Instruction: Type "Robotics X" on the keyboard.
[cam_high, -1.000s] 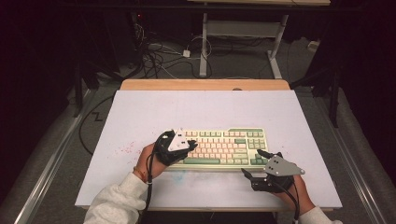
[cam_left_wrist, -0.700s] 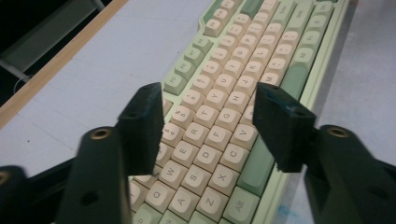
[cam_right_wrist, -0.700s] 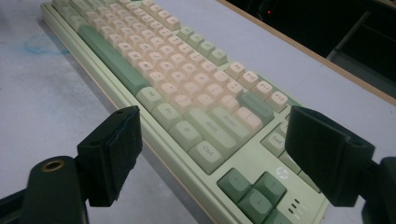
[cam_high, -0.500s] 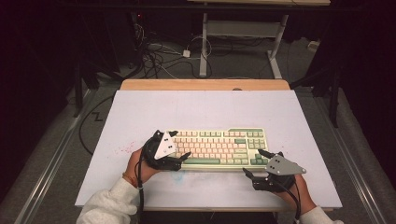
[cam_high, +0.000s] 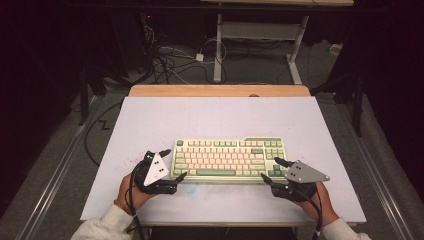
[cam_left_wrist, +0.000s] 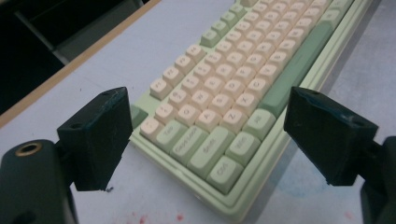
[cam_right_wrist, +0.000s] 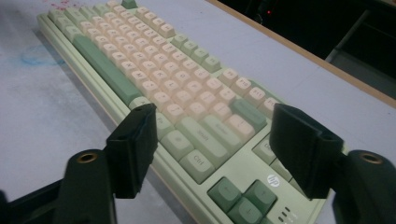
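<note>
Keyboard (cam_high: 229, 160) flat on white counter (cam_high: 220, 115), near front edge, between both grippers. Left gripper (cam_high: 172, 170) shifted from over the keys out to the keyboard's left end and lower; fingers (cam_left_wrist: 100, 135) just opened wide, now straddling the left corner, not pressing. Right gripper (cam_high: 270, 170) parked at right end, fingers (cam_right_wrist: 135, 140) just closing in but apart, flanking the corner, no contact seen. Likely setting up a two-ended grab to lift or slide keyboard; grasp not yet made.
</note>
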